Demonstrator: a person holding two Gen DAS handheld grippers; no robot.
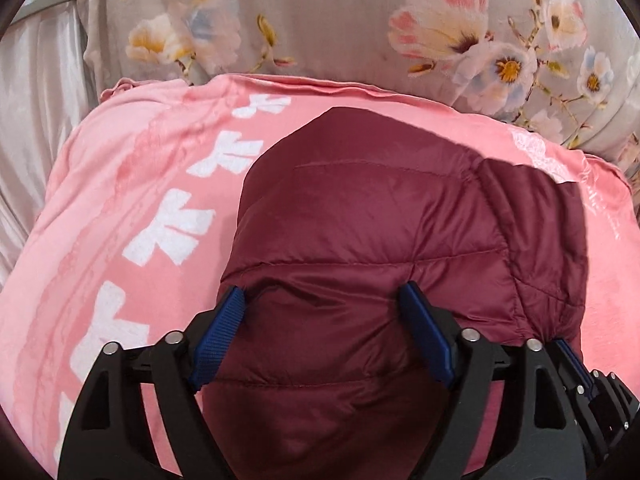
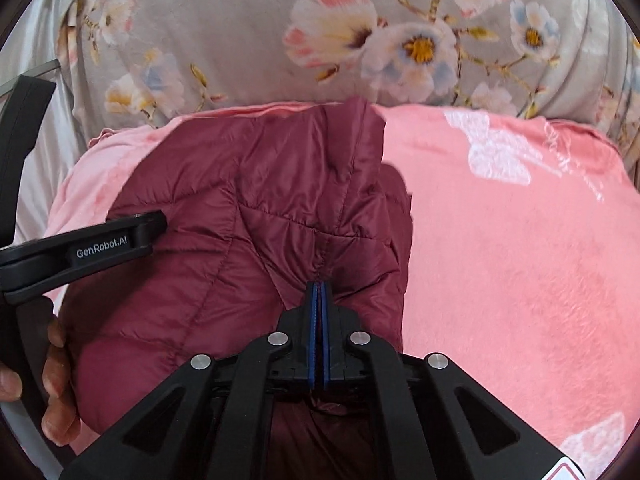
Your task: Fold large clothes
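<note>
Maroon puffer jacket on pink blanket, pinched at 6 o'clock by right gripper; left gripper wide open, empty.

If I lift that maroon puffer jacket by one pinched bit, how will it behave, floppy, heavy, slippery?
The maroon puffer jacket probably droops limply: it already creases and bunches where the right gripper is shut on it. Its quilted, puffy panels suggest it is light for its bulk. The smooth, slightly shiny shell may slide over the pink blanket and could slip from a shallow pinch.
</note>
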